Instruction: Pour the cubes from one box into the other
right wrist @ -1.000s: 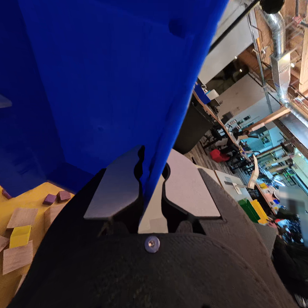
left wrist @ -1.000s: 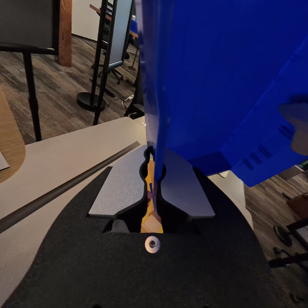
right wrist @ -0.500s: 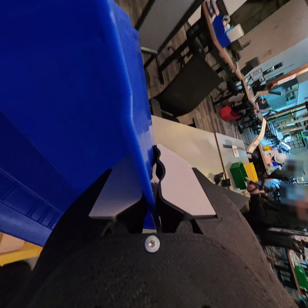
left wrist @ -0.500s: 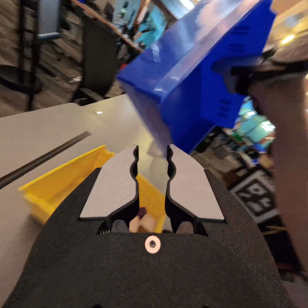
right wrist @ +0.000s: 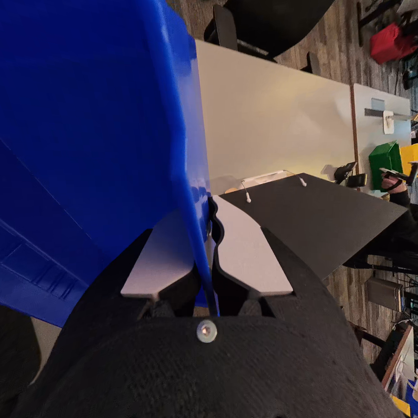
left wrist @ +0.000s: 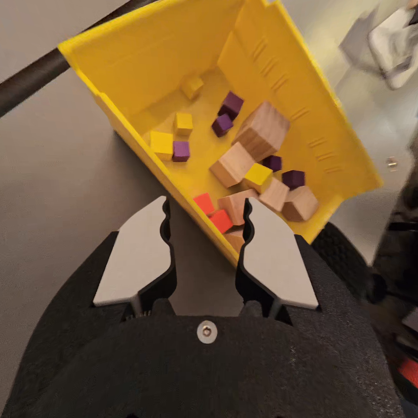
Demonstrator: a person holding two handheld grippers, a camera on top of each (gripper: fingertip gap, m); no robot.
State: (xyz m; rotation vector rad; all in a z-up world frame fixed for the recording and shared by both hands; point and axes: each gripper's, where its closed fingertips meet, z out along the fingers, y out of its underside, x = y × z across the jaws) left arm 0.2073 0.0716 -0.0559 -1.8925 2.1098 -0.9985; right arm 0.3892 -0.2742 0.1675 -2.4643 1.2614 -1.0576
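Presently: yellow box [left wrist: 144, 67] on the grey table [left wrist: 56, 181], holding the cubes [left wrist: 244, 162], wooden, purple, yellow and orange, loose across its floor, so the pour looks done. Left gripper [left wrist: 206, 211], jaws spread and empty, poised above the box's near wall. Right gripper [right wrist: 209, 228], jaws clenched on the blue box [right wrist: 90, 124] wall, carrying it tilted off the table, presumably to set it aside.

Pale grey laminate tabletop [left wrist: 56, 158] carrying an open yellow plastic box [left wrist: 140, 65] set askew, a long black rod [left wrist: 29, 77] running under the box's far corner, and a small metal fitting [left wrist: 391, 161] lying apart to the box's right. A flat black board [right wrist: 316, 217] overlaps the tabletop's near edge.
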